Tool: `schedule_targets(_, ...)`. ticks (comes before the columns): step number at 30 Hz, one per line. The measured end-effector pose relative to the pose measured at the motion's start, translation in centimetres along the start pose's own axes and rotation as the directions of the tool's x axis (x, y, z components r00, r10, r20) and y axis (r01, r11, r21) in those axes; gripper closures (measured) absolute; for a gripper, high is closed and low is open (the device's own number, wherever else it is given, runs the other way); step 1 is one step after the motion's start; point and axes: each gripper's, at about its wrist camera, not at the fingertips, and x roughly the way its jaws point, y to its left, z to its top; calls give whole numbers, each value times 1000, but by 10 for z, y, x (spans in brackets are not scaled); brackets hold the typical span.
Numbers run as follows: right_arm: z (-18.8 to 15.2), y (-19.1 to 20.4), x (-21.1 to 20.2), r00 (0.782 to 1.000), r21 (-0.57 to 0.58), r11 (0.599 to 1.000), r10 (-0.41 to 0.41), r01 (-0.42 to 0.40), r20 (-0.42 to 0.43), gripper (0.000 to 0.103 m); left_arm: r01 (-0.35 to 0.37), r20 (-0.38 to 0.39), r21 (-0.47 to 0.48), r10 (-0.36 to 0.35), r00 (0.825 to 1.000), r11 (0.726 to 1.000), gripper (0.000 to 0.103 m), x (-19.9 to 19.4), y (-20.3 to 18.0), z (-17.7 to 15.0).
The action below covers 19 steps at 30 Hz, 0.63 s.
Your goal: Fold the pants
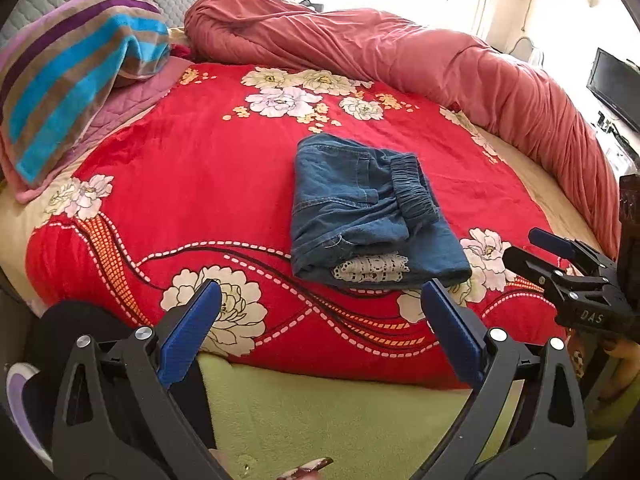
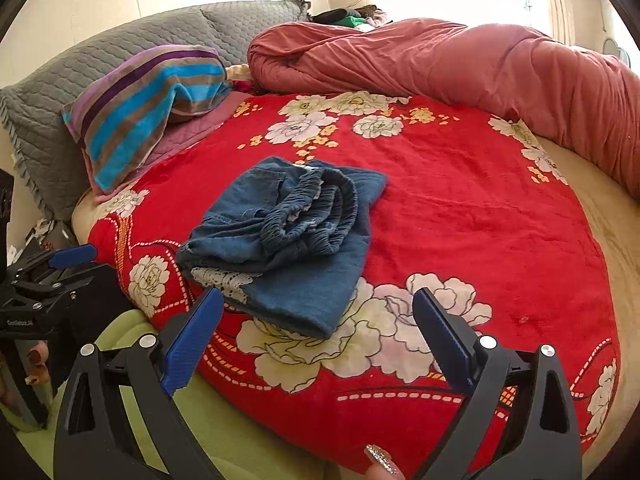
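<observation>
Blue denim pants [image 1: 362,208] lie folded in a compact bundle on the red floral blanket [image 1: 200,184], elastic waistband on top and white lace trim at the near edge. They also show in the right wrist view [image 2: 288,240]. My left gripper [image 1: 320,320] is open and empty, held back from the pants' near edge. My right gripper [image 2: 318,328] is open and empty, just short of the bundle's near corner. The right gripper also shows at the right edge of the left wrist view [image 1: 576,264], and the left gripper at the left edge of the right wrist view [image 2: 52,276].
A rolled pink-red duvet [image 1: 400,52] runs along the far and right side of the bed. A striped towel [image 1: 76,80] lies over pillows at the far left. Grey pillows [image 2: 120,40] lean at the head. A green sheet [image 1: 340,420] covers the near edge.
</observation>
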Motion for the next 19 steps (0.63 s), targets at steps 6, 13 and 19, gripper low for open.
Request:
schedule_targets(6,3,-24,4,999,57,997,-53,53,7,8,-58,-38,-97,54,998,994,10,12,20,6)
schedule_targets(13,13,-109,17,978,222,954,-208,201,10,8,-131,-100,-239,110,989,962,10,51,88,36)
schedule_targets(19,17,-221,23,881,407,792,-466,456,-81,8,-398,-246,-413,321,915,819,10,111,205,83)
